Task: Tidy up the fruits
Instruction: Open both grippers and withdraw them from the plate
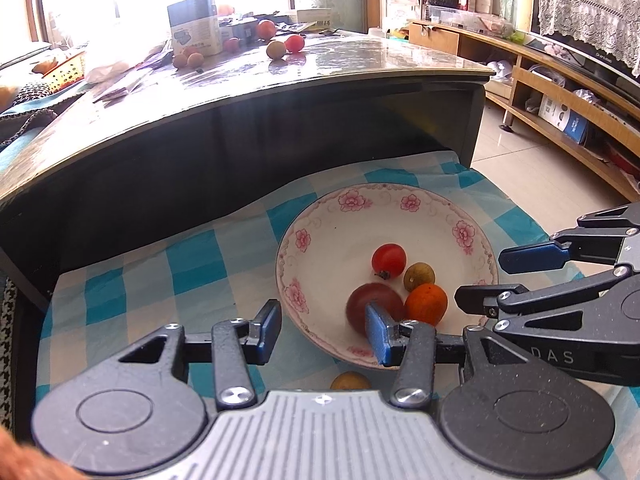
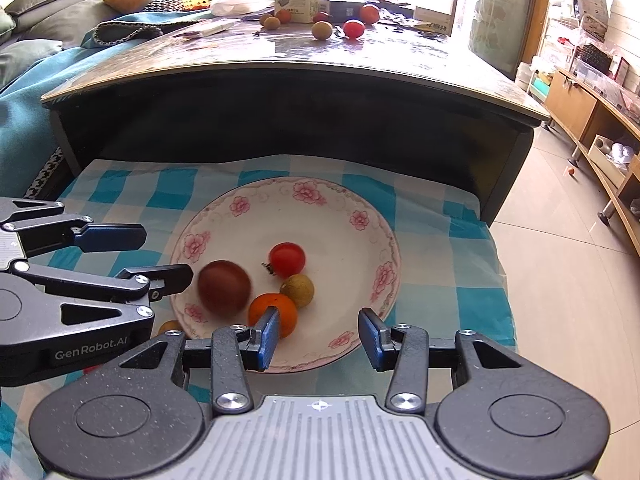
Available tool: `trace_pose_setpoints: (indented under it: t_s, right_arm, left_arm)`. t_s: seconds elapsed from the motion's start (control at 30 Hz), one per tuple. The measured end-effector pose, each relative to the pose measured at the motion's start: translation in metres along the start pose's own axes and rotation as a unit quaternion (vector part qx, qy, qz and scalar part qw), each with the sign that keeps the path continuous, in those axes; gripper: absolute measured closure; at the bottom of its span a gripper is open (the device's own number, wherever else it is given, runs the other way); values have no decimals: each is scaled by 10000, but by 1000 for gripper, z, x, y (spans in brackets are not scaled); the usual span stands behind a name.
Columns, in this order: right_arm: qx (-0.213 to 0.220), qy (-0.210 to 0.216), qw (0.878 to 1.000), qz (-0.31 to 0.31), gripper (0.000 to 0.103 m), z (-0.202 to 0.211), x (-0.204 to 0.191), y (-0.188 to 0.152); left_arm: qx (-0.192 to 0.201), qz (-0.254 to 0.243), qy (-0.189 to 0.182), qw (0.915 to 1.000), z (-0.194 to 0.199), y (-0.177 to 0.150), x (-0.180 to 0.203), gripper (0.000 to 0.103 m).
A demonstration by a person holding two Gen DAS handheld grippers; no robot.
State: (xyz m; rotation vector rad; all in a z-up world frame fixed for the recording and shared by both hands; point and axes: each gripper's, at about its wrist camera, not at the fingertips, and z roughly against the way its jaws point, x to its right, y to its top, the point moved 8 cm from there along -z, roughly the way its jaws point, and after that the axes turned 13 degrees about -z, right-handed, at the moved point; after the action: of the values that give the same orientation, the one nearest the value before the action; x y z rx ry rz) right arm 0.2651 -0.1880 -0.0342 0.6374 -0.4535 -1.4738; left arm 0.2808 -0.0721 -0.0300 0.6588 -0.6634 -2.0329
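A white plate with pink flowers sits on a blue checked cloth. It holds a dark red fruit, a red tomato, an orange fruit and a small brown-green fruit. My left gripper is open and empty at the plate's near left rim. My right gripper is open and empty at the plate's near rim. A small yellow fruit lies on the cloth beside the plate.
A dark glass-topped table rises behind the cloth, with several loose fruits, a box and clutter on it. A wooden TV cabinet stands right. A sofa is at left.
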Motion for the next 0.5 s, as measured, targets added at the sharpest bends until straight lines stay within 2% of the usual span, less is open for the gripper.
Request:
trace_pose_setpoints:
  t_s: [0.27,0.5]
  right_arm:
    - [-148,283,9993,171,65,14,-21,-19]
    - [-451,562,9959,548,65,21,-44,-44]
  left_arm:
    - [-145,62,-17,9999,23,-23,-6,48]
    - [-454,-61,-93,9989,43,-60,-8,48]
